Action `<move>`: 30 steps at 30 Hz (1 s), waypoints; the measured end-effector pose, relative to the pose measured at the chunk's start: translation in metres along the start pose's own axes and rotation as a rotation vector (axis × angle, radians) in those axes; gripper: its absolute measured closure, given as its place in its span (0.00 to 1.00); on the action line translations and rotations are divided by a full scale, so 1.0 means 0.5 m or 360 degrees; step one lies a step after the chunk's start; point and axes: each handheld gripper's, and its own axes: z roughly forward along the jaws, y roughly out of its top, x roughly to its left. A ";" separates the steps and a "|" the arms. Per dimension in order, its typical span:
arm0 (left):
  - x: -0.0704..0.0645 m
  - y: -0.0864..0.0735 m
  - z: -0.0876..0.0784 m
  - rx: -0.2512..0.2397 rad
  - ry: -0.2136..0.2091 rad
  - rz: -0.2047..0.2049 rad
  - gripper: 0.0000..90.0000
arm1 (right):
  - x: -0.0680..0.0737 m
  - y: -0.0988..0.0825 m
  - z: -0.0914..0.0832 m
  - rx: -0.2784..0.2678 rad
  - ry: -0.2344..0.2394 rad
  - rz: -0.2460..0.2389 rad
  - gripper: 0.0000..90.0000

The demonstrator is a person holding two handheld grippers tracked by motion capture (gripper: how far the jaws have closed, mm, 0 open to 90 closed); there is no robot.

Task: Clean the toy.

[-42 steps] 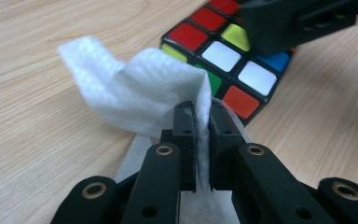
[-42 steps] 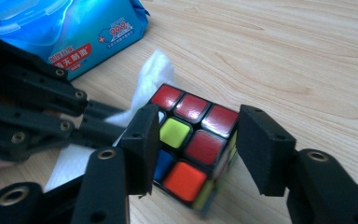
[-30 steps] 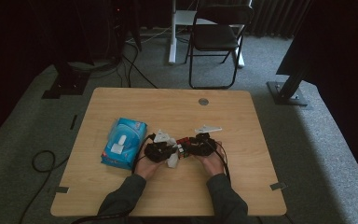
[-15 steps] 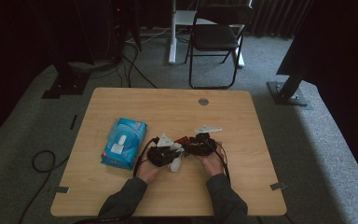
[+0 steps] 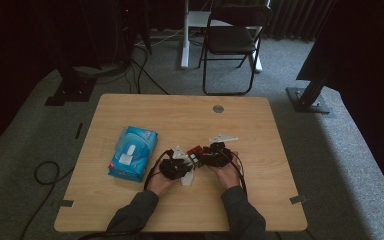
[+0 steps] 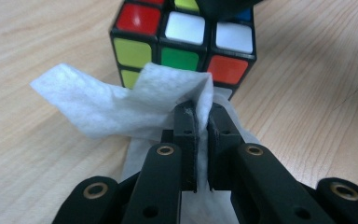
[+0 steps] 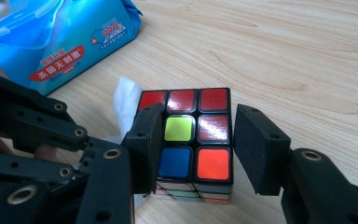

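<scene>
Your left gripper (image 6: pixel 202 109) is pinched tight on a white wipe (image 6: pixel 116 105). The wipe sticks out past the jaws and touches the near side of the puzzle cube (image 6: pixel 182 44). Your right gripper (image 7: pixel 192 140) has the same cube (image 7: pixel 189 135) between its jaws. They sit close on both sides of it and look like they hold it still, but the right pad seems a tiny bit off the side, so the hold may be loose.

From above, both grippers meet in the middle of the worktop (image 5: pixel 260 125), a little to the near side. The left gripper (image 5: pixel 176 167) is on the left, the right gripper (image 5: pixel 215 155) is on the right, and the cube (image 5: pixel 196 152) sits between them. The blue wipe pack (image 5: pixel 132 152) lies well to the left and looks closed.

So you already have a wipe out and the cube is held. I think you are now in the wiping part. Only one side is being touched by the wipe right now. The top and the other sides are probably left to do.
</scene>
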 end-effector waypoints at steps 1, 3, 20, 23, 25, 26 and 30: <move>0.002 0.003 -0.007 -0.0023 0.0004 -0.0009 0.94 | 0.000 0.000 0.000 0.0000 0.0000 0.0002 0.58; 0.007 0.013 -0.025 -0.0074 0.0019 -0.0021 0.94 | 0.000 0.000 0.000 -0.0001 0.0001 0.0001 0.58; 0.024 0.024 -0.034 -0.0147 -0.0019 -0.0013 0.94 | 0.001 0.000 0.000 -0.0003 -0.0002 0.0004 0.58; 0.023 0.022 -0.033 -0.0155 -0.0014 -0.0012 0.94 | 0.001 0.000 0.000 -0.0004 -0.0002 0.0006 0.58; 0.021 0.020 -0.033 -0.0155 0.0001 -0.0002 0.94 | 0.001 0.000 0.000 -0.0004 -0.0002 0.0005 0.58; 0.020 0.019 -0.032 -0.0149 0.0003 -0.0001 0.94 | 0.001 0.000 0.000 -0.0004 -0.0002 0.0004 0.58; 0.015 0.015 -0.025 -0.0096 0.0015 0.0024 0.94 | 0.001 -0.001 0.000 -0.0006 -0.0003 0.0005 0.58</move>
